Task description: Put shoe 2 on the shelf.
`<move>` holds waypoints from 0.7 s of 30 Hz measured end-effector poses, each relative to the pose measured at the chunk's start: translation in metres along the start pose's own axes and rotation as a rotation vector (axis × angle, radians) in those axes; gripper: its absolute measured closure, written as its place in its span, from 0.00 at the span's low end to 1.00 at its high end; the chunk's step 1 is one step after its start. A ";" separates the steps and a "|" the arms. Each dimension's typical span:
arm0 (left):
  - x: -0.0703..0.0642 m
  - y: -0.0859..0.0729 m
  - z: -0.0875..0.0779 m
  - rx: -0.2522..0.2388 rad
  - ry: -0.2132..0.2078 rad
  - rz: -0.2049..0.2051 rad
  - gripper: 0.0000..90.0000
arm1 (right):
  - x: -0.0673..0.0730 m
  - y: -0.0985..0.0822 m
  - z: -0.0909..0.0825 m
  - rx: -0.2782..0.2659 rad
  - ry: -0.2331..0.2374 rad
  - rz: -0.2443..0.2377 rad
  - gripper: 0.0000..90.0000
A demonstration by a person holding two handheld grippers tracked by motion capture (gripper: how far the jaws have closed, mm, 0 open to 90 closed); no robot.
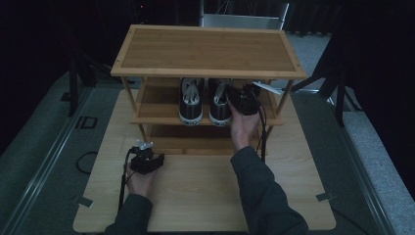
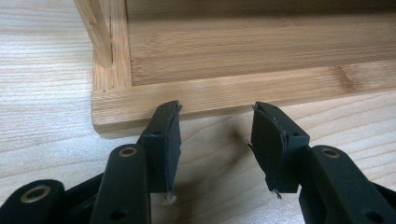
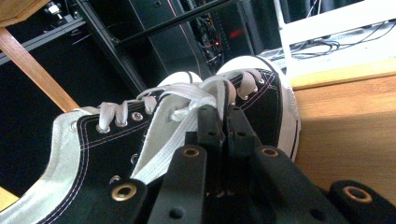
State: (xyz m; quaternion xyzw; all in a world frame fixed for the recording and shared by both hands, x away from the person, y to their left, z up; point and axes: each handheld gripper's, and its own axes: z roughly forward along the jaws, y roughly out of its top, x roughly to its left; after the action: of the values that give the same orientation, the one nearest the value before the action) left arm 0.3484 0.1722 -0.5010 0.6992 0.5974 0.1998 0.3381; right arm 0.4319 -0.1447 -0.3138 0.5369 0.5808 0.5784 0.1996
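A bamboo three-tier shoe rack (image 1: 205, 49) stands on the light wooden table (image 1: 195, 196). Two black sneakers with white laces and toe caps sit side by side on its middle shelf (image 1: 156, 116): the left sneaker (image 1: 191, 105) and the right sneaker (image 1: 220, 108). My right gripper (image 1: 236, 97) reaches under the top shelf, shut on the right sneaker (image 3: 107, 144) at the lace edge of its upper; its jaws (image 3: 223, 114) pinch the black fabric. My left gripper (image 1: 144, 147) rests on the table, open and empty (image 2: 217, 114), just before the rack's bottom shelf corner (image 2: 116, 105).
The rack's front left post (image 2: 100, 28) rises just beyond the left gripper. A black cable (image 1: 264, 137) hangs from the right gripper over the shelf front. A white-framed object (image 1: 242, 20) stands behind the rack. Dark stands flank the table.
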 end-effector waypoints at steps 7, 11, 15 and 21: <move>0.000 0.000 0.000 0.001 -0.001 -0.002 0.58 | 0.000 0.000 -0.001 0.011 0.017 0.028 0.96; 0.000 0.000 0.000 0.000 0.000 -0.004 0.58 | 0.001 0.000 -0.002 0.018 0.032 0.033 0.96; -0.002 0.000 0.000 -0.004 -0.005 -0.001 0.60 | 0.004 0.000 -0.003 0.024 0.045 0.040 0.95; -0.002 0.001 0.001 -0.001 -0.018 -0.003 0.60 | 0.005 -0.001 -0.004 0.030 0.058 0.032 0.95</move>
State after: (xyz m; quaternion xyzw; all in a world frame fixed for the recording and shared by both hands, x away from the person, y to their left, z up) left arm 0.3489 0.1700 -0.5009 0.6999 0.5955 0.1932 0.3438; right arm 0.4260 -0.1420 -0.3120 0.5320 0.5863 0.5881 0.1652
